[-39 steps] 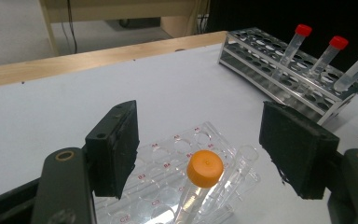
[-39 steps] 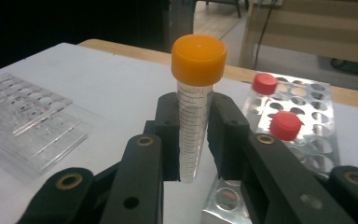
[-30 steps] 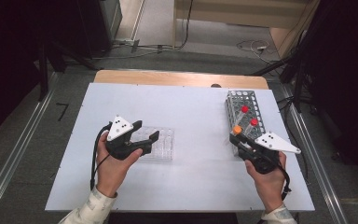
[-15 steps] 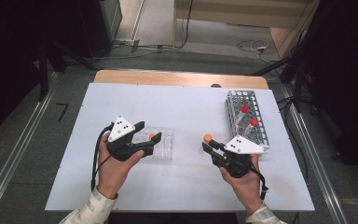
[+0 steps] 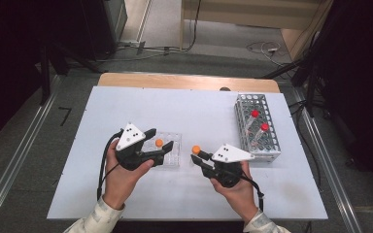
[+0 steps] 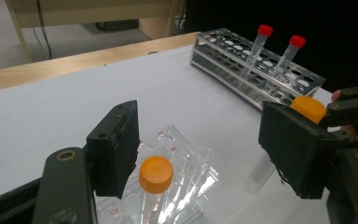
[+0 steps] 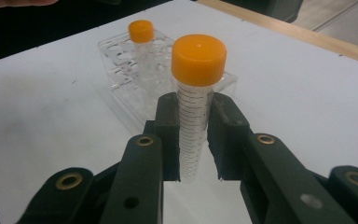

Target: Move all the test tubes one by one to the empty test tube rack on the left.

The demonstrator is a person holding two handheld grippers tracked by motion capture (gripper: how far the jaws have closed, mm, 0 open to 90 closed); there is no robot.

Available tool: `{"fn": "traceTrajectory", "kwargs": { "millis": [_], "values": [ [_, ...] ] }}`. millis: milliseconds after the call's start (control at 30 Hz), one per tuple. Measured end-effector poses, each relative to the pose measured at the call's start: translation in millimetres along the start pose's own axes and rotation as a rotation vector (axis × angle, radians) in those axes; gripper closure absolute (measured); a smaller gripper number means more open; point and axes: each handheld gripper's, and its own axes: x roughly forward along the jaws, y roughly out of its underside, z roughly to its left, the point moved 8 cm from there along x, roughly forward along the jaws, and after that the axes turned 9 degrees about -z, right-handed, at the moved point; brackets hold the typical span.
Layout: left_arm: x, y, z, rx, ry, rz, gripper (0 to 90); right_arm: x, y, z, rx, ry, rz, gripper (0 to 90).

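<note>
Here the right hand-held gripper [image 7: 193, 140] clamps an orange-capped tube [image 7: 195, 100] upright.

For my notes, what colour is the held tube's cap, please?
Orange cap, clearest in the right gripper view.

From my remote seat: table top [image 5: 126, 111] looks matt white, smooth, laminate-like, with a pale wood edge strip [image 5: 184, 81] at the far side; clear rack [image 5: 171, 154] reads as glossy transparent plastic, acrylic-like; the tube standing in it [image 6: 154, 186] is clear plastic with a smooth matt orange cap; held tube [image 7: 193, 126] is clear plastic with printed black graduation lines, its orange cap slightly satin; wire rack [image 5: 257, 127] is shiny silvery metal; its two red-capped tubes [image 6: 272, 49] are clear plastic; right gripper [image 7: 192, 140] and left gripper [image 6: 205, 154] look black matt plastic, pads rough and rubbery, brass-coloured rivets; sleeve [image 5: 94, 221] is pale cloth.
</note>
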Motion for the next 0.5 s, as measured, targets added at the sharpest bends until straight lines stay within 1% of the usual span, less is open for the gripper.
{"fn": "traceTrajectory", "kwargs": {
  "millis": [100,200,300,400,500],
  "values": [
    [0.5,0.0,-5.1,0.003,0.018,0.001,30.2,6.6,0.8,8.1,-0.004,-0.019,0.012,72.4],
    [1.1,0.4,-13.0,0.012,0.047,0.008,31.4,12.4,1.3,15.6,-0.011,-0.044,0.019,72.4],
    [1.4,1.7,-21.5,0.018,0.082,0.019,35.3,16.8,0.9,21.8,-0.014,-0.058,0.024,72.4],
    [2.7,3.8,-30.1,0.025,0.119,0.032,39.3,19.7,-0.2,24.4,-0.021,-0.067,0.025,72.4],
    [5.4,7.8,-35.4,0.042,0.136,0.051,40.4,21.8,-0.1,25.0,-0.014,-0.065,0.028,72.4]
  ]
}}
